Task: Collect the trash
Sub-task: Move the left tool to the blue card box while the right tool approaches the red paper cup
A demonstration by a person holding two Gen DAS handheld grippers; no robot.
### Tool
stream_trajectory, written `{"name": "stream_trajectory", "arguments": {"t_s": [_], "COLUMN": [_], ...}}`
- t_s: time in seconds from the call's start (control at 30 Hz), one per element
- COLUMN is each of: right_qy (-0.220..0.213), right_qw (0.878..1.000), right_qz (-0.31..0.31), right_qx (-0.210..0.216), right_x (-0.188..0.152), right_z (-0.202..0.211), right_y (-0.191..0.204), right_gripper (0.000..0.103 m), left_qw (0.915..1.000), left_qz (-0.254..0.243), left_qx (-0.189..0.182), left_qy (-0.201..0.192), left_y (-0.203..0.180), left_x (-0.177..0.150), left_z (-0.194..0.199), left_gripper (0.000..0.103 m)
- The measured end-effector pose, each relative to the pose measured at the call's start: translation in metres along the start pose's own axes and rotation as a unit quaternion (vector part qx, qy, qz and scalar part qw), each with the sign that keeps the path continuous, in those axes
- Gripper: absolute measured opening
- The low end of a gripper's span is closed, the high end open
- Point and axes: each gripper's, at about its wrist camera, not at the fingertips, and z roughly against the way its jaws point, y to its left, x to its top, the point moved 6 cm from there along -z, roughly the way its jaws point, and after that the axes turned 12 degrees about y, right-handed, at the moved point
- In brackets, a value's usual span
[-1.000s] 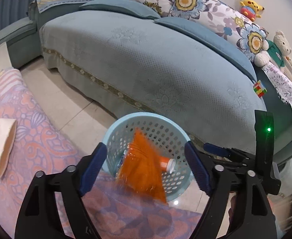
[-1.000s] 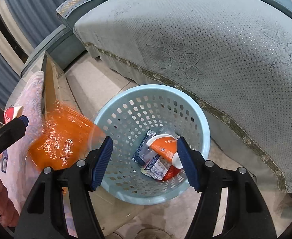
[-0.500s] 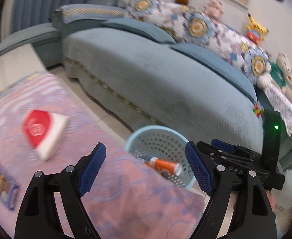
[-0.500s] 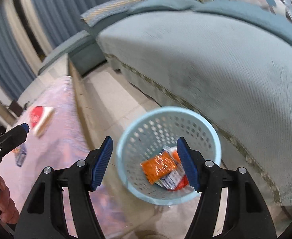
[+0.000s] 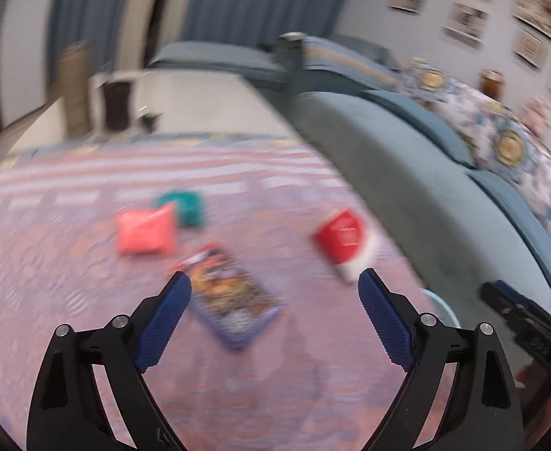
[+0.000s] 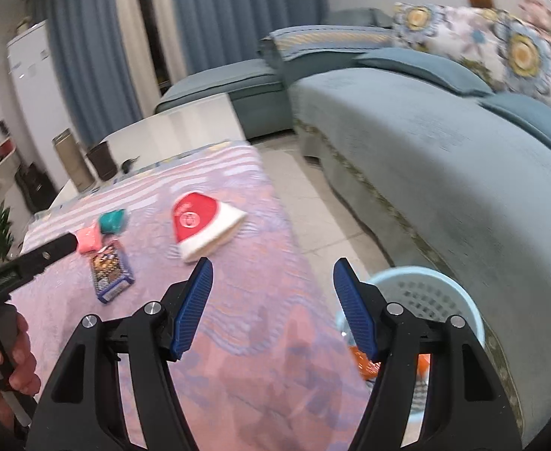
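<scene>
Left wrist view, blurry: left gripper [image 5: 274, 290] over the pink cloth [image 5: 68, 300], jaws spread wide, just been opening, nothing between. Below, on the cloth: colourful packet [image 5: 230, 293], pink wrapper [image 5: 146, 231], green wrapper [image 5: 183, 206], red and white paper cup [image 5: 345, 242] on its side.

Right wrist view: right gripper [image 6: 271, 289] with jaws apart, empty. Blue basket [image 6: 437, 289] on the floor between table and sofa [image 6: 444, 158], orange trash [image 6: 365, 364] inside.
</scene>
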Motion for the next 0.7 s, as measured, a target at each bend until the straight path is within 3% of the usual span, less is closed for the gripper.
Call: {"name": "stream_trajectory", "arguments": {"t_s": [0.13,0.33,0.53,0.7], "right_qy": [0.007,0.033,0.042,0.049], "right_qw": [1.0,0.998,0.997,0.995], "right_qz": [0.018,0.047,0.072,0.088], "right_qx": [0.013,0.016,0.004,-0.001], "right_x": [0.01,0.02,0.033,0.044], "right_z": [-0.023,-0.048,-0.061,-0.074], "right_y": [0.024,0.04,0.045,0.045], "right_gripper": [0.063,0.063,0.063,0.063], "left_qw": [0.9967,0.9889,0.9908,0.9895], "left_qz": [0.073,0.124,0.094,0.056], "left_qx": [-0.021,-0.034,0.057,0.104], "left_qy": [0.028,0.074,0.079,0.083], "left_y": [0.032,0.036,0.019,0.014], "left_x": [-0.002,-0.001,0.005,0.006], "left_z": [-0.023,-0.06,-0.082,-0.09], "left_gripper": [0.088,0.088,0.091,0.092]}}
